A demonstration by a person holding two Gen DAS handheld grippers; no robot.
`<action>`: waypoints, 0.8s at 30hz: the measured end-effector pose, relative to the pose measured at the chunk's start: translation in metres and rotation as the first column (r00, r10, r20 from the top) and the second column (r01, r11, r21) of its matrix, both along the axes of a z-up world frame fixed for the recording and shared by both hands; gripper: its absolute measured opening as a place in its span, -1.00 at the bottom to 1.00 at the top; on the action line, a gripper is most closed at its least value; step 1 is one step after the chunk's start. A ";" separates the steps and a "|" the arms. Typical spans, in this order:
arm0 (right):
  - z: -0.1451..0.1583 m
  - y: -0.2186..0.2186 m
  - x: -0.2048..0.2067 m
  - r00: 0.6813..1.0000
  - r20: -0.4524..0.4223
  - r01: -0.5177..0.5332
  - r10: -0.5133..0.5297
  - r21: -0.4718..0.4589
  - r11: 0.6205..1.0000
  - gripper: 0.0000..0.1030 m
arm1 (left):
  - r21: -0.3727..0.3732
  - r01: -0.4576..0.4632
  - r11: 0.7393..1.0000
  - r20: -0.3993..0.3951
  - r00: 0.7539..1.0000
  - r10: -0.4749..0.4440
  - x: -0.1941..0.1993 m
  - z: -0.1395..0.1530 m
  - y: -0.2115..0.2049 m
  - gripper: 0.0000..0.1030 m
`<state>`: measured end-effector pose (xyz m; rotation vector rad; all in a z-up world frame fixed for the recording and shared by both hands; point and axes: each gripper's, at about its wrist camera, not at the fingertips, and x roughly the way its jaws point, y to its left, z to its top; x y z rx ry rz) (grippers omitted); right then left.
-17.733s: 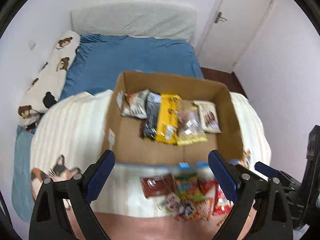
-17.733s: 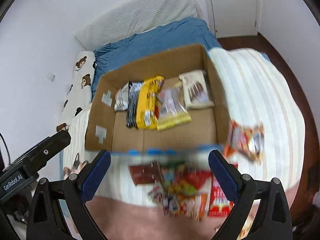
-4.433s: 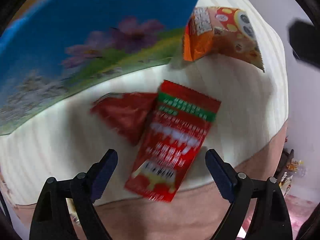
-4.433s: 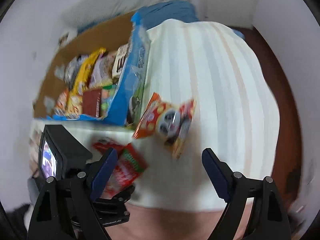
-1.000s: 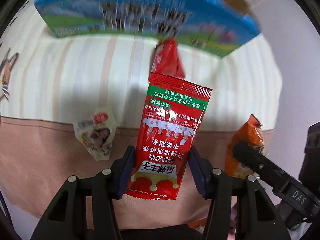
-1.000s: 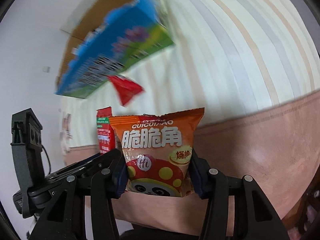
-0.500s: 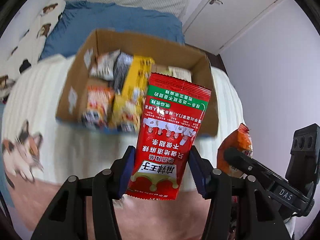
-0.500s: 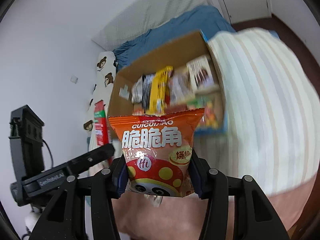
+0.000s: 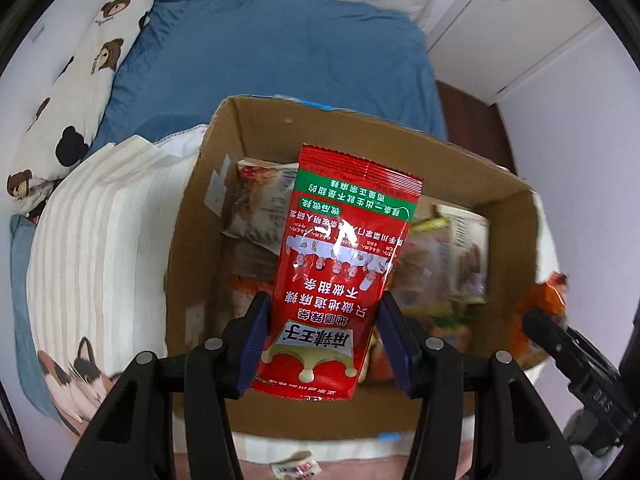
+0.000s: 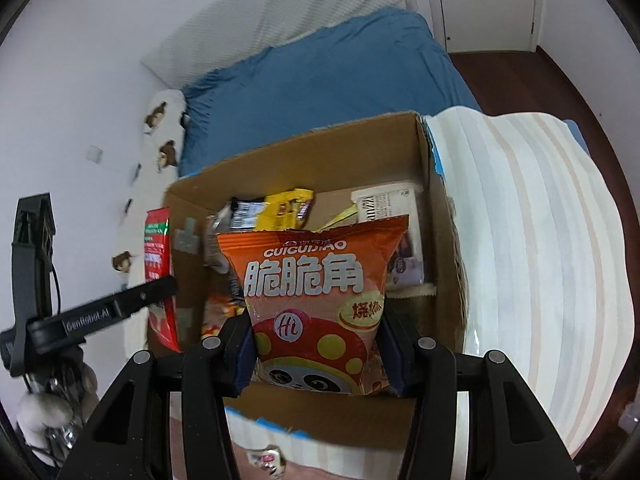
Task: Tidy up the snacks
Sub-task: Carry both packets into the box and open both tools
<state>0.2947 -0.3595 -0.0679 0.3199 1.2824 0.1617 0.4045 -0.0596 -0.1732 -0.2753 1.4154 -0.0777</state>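
Note:
My left gripper (image 9: 324,344) is shut on a red snack packet (image 9: 344,264) with a green band and holds it upright over the open cardboard box (image 9: 188,240). My right gripper (image 10: 316,352) is shut on an orange chip bag (image 10: 316,296) with a panda print, over the same box (image 10: 440,208). The box holds several snack packets, among them a yellow one (image 10: 286,208) and a white one (image 10: 390,204). The red packet shows at the left of the right wrist view (image 10: 158,256), the orange bag at the right of the left wrist view (image 9: 540,312).
The box stands on a striped cream blanket (image 10: 540,260) on a bed with a blue sheet (image 9: 260,60). A bear-print pillow (image 9: 80,92) lies left. A small loose snack (image 9: 296,470) lies in front of the box, on the pink edge. A door (image 9: 512,24) is at back right.
Both grippers have moved closer to the box and now hold their packets over it. The box fills more of both views. The grips are unchanged.

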 end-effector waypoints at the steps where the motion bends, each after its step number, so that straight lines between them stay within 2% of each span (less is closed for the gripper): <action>1: -0.007 0.000 0.005 1.000 -0.015 0.000 -0.001 -0.011 1.000 0.05 | 0.018 0.001 1.000 -0.007 1.000 -0.001 0.005 -0.006 0.001 0.00; 6: -0.041 -0.005 0.022 0.994 -0.099 0.035 -0.038 -0.028 0.999 0.10 | 0.027 0.009 1.000 -0.069 0.998 -0.007 0.024 -0.041 0.004 0.00; 7: -0.045 -0.005 0.023 0.993 -0.111 0.041 -0.045 -0.038 0.998 0.29 | 0.028 -0.002 1.000 -0.083 0.997 0.004 0.026 -0.046 0.006 0.01; 8: -0.047 -0.004 0.022 0.993 -0.110 0.038 -0.044 -0.053 0.998 0.65 | 0.035 -0.008 0.999 -0.089 0.996 0.012 0.026 -0.048 0.007 0.10; 9: -0.048 -0.002 0.021 0.994 -0.104 0.035 -0.043 -0.075 0.997 0.81 | 0.042 -0.007 0.999 -0.094 0.996 0.011 0.029 -0.052 0.008 0.46; 10: -0.050 -0.001 0.020 0.994 -0.105 0.031 -0.040 -0.089 0.996 0.89 | 0.056 -0.005 0.998 -0.091 0.996 0.010 0.029 -0.054 0.008 0.66; 11: -0.051 0.001 0.020 0.993 -0.108 0.029 -0.039 -0.091 0.995 0.89 | 0.066 -0.008 0.998 -0.082 0.997 0.014 0.030 -0.053 0.009 0.85; 16: -0.057 0.006 0.015 0.991 -0.128 0.016 -0.029 -0.098 0.995 0.89 | 0.064 -0.017 0.998 -0.057 0.998 0.021 0.028 -0.050 0.011 0.86; 24: -0.054 0.010 0.006 0.992 -0.128 0.003 -0.019 -0.126 0.992 0.91 | 0.064 0.023 0.998 -0.024 1.000 -0.021 0.010 -0.041 0.000 0.88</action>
